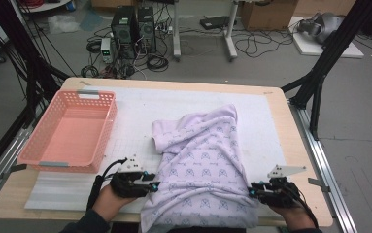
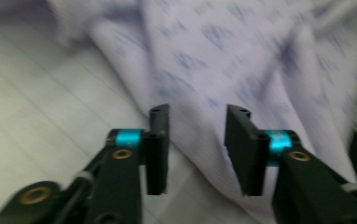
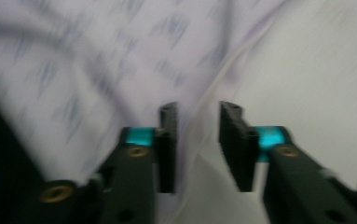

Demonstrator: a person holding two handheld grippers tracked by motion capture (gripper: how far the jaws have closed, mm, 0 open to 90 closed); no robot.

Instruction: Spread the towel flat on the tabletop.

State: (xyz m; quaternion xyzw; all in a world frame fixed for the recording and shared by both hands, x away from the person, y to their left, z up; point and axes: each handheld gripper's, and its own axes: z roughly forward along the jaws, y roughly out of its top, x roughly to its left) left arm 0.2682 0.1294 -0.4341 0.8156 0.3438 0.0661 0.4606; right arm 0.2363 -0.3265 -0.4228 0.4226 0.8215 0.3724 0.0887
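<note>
A lilac garment (image 1: 203, 160) with a blue print lies crumpled on the white mat (image 1: 140, 107), and its lower part hangs over the table's front edge. My left gripper (image 1: 154, 186) sits at the cloth's left edge near the front. Its jaws stand apart in the left gripper view (image 2: 197, 121), with the garment (image 2: 241, 56) lying between and beyond them, unpinched. My right gripper (image 1: 251, 190) is at the cloth's right edge. In the right gripper view (image 3: 197, 116) its jaws are apart, with the garment's (image 3: 97, 56) hem running up between them.
A pink plastic basket (image 1: 62, 167) stands on the left side of the wooden table (image 1: 290, 141). Beyond the table's far edge are computer towers (image 1: 134, 29), cables and table legs on the floor. Black frame struts rise at both sides.
</note>
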